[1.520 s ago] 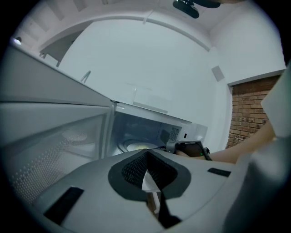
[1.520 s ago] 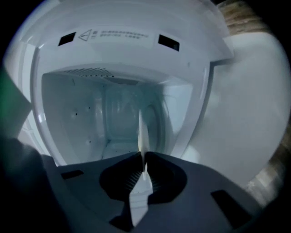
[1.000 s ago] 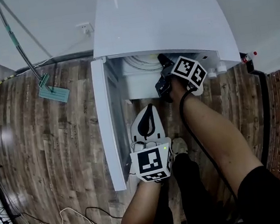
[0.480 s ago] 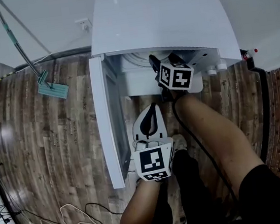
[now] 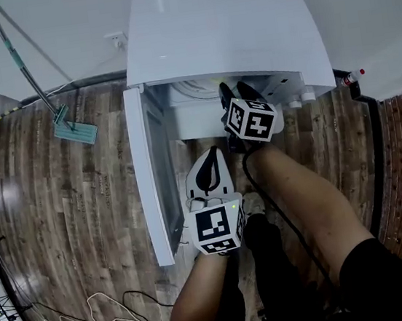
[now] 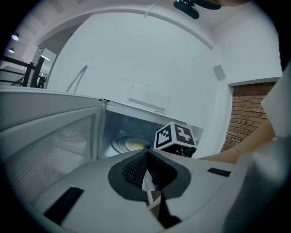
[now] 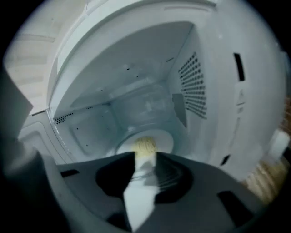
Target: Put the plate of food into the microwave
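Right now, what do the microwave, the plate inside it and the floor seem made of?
Microwave: smooth white casing, painted metal or plastic. Plate: white, slightly glossy, perhaps ceramic; blurred. Floor: brown planks with grain and seams, wood or wood-look.

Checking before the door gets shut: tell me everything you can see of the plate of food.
The plate is round, white and glossy, ceramic by the look, and lies flat inside the open microwave, about mid-cavity. A pale yellow heap of food sits on it. Its near edge is hidden, and whether a turntable lies beneath it cannot be told.
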`<state>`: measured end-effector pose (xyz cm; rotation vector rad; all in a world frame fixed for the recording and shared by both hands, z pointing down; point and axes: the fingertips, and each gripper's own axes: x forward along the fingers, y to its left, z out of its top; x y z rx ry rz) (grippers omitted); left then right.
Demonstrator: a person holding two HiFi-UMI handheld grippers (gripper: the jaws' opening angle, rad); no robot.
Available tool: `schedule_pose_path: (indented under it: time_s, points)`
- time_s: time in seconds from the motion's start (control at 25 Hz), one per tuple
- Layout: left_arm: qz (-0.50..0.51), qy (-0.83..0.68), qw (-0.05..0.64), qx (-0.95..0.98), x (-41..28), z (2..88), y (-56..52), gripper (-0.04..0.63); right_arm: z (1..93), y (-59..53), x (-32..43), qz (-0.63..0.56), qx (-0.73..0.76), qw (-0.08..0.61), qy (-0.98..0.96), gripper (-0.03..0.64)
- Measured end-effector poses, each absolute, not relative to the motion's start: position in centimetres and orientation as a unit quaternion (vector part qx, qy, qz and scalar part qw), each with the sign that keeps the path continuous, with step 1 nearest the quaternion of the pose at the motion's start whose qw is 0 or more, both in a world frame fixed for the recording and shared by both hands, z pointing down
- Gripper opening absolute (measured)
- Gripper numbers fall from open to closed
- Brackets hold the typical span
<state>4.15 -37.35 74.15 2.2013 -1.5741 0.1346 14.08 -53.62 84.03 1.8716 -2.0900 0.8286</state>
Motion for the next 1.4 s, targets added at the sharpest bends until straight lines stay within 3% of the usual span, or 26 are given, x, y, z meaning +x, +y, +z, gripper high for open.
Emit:
schedule_pose_path:
  time_s: [0.04, 0.08, 0.24, 0.48, 0.88, 1.12, 1.4]
  points:
    - [0.051, -0.57, 0.214, 0.792, 4.1, 73.9, -37.5, -0.003, 84.0, -52.9, 14.2, 0.287, 0.635, 0.113, -0.709, 0.045]
    - [0.054, -0.572, 0.214, 0.79, 4.0, 73.7, -37.7, -0.003, 84.0, -52.1, 14.2, 0.293, 0.63, 0.117, -0.71, 0.015]
    - [0.061, -0.577, 0.218, 0.785, 4.3, 72.4, -38.2, -0.003, 82.6, -48.9, 13.2, 0.301, 0.58, 0.123, -0.747, 0.014]
    - [0.048, -0.584, 0.215, 0.782, 4.9, 67.3, -38.2, -0.003, 75.7, -43.1, 12.8, 0.193, 0.53, 0.174, -0.808, 0.012]
    - [0.038, -0.587, 0.231, 0.775, 4.8, 53.3, -38.4, -0.003, 55.9, -37.9, 14.8, 0.17, 0.584, 0.092, -0.788, 0.012]
    - [0.097, -0.553, 0.201, 0.803, 6.1, 42.4, -35.6, -0.003, 43.5, -34.9, 16.3, 0.172, 0.589, 0.064, -0.787, 0.012]
    - [0.079, -0.549, 0.173, 0.814, 6.0, 31.7, -34.1, -0.003, 31.9, -34.8, 15.4, 0.123, 0.574, 0.023, -0.809, 0.012]
